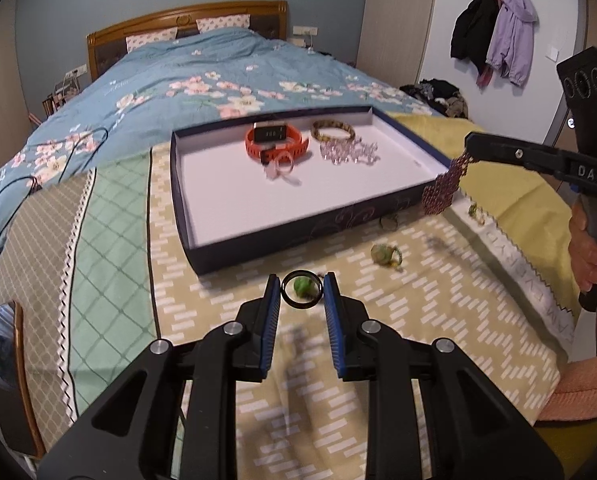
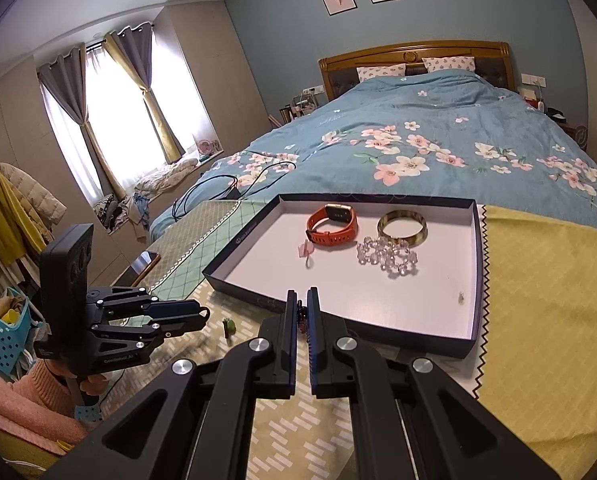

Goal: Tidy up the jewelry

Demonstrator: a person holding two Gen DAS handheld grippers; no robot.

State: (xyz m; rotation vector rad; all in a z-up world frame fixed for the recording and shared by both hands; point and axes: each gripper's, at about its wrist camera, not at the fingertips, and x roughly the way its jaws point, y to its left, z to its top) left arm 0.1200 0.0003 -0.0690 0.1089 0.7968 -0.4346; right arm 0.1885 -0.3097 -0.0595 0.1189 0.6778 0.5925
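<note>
Working at the foot of the bed (image 1: 202, 64), I am keeping both grippers just short of the tray (image 1: 298, 236), whose dark near wall is running across in front of me. Inside it, white floor is lying bare along the near side; the orange watch (image 1: 276, 142), the mottled bangle (image 1: 333, 130) and the clear bead bracelet (image 1: 350, 151) are sitting toward the far side. On the patterned cloth (image 1: 418, 320) between tray and grippers, a green ring (image 1: 384, 255) is lying loose with open cloth around it.

My left gripper (image 1: 301, 290) is pinching a dark ring (image 1: 301, 289) between its blue pads, jaws narrow, the ring standing upright above the cloth, just short of the tray's near wall. My right gripper (image 2: 302, 316) is clamped nearly fully together on a purple beaded mesh bracelet (image 1: 442, 190), which is hanging down beside the tray's near right corner.
</note>
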